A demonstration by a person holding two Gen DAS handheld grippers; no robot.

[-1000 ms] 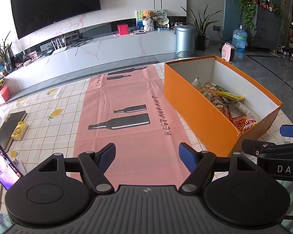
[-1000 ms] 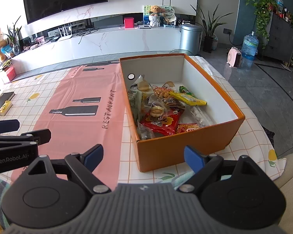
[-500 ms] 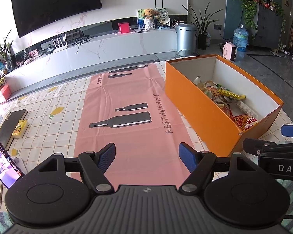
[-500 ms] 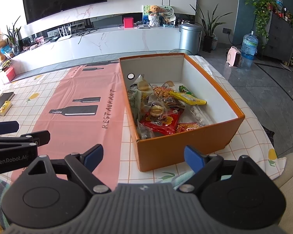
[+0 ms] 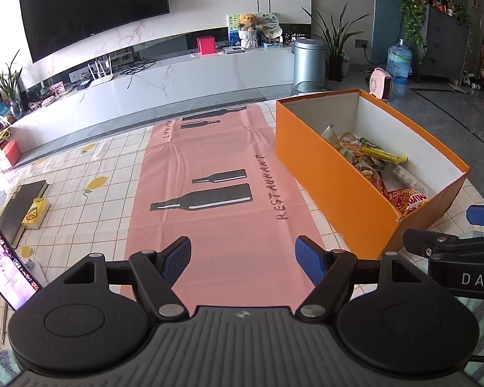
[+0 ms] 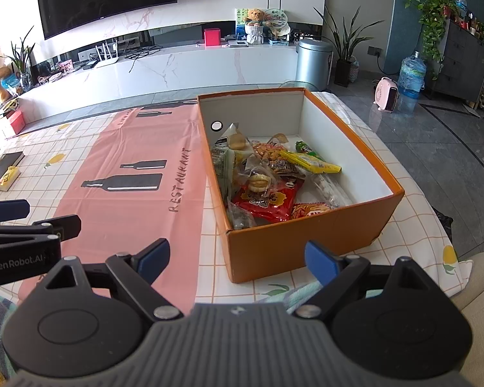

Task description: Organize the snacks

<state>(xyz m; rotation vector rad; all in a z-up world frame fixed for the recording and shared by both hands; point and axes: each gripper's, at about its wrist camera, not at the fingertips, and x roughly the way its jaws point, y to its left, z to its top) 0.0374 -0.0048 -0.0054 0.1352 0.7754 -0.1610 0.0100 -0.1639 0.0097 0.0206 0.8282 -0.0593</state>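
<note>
While both grippers gape empty, "RESTAURANT" on the pink mat (image 5: 229, 193) lies ahead of the left gripper (image 5: 243, 255); the right gripper (image 6: 237, 257) faces the orange box (image 6: 306, 242) of snacks (image 6: 267, 180).

Checked tablecloth (image 5: 90, 174), pink mat (image 5: 222, 219), orange box (image 6: 306, 245), book (image 5: 22, 200)

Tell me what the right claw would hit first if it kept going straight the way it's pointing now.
Most likely the near wall of the orange box, which sits straight ahead of the open right claw. Depth is hard to judge, so it might meet the tablecloth just before it.
</note>
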